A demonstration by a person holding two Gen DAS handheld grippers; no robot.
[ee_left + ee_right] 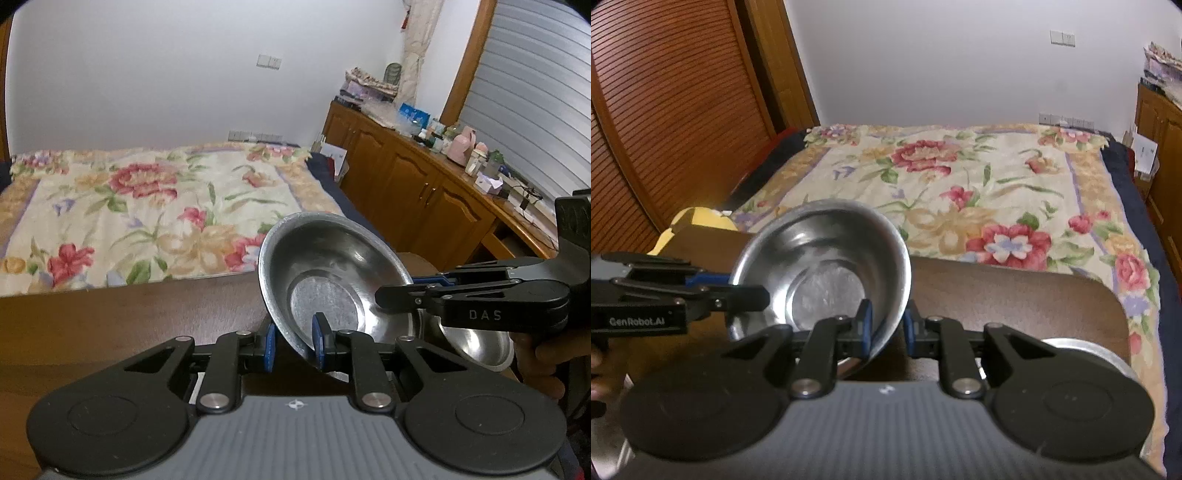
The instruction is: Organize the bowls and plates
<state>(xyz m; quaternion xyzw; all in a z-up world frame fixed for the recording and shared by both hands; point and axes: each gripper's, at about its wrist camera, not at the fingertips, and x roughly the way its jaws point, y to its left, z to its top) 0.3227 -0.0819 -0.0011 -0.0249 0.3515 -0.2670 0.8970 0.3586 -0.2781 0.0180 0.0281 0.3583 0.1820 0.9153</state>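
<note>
Steel bowl (332, 273) lifted and tilted over brown table (110, 321), center of frame, nothing in it. Left gripper (293, 341) pinches near rim, narrow. Right gripper (886, 326) clamps rim from other side. Second bowl (476, 343) sits lower right on table, looks empty too. Flowery bed (147, 206) behind.

A tilted bowl (325, 280) hangs above the surface (110, 321) — the left gripper (293, 343) holds its near rim, the right gripper (397, 295) its right rim. A second bowl (476, 343) sits below the right gripper — the bed (147, 206) lies behind.
</note>
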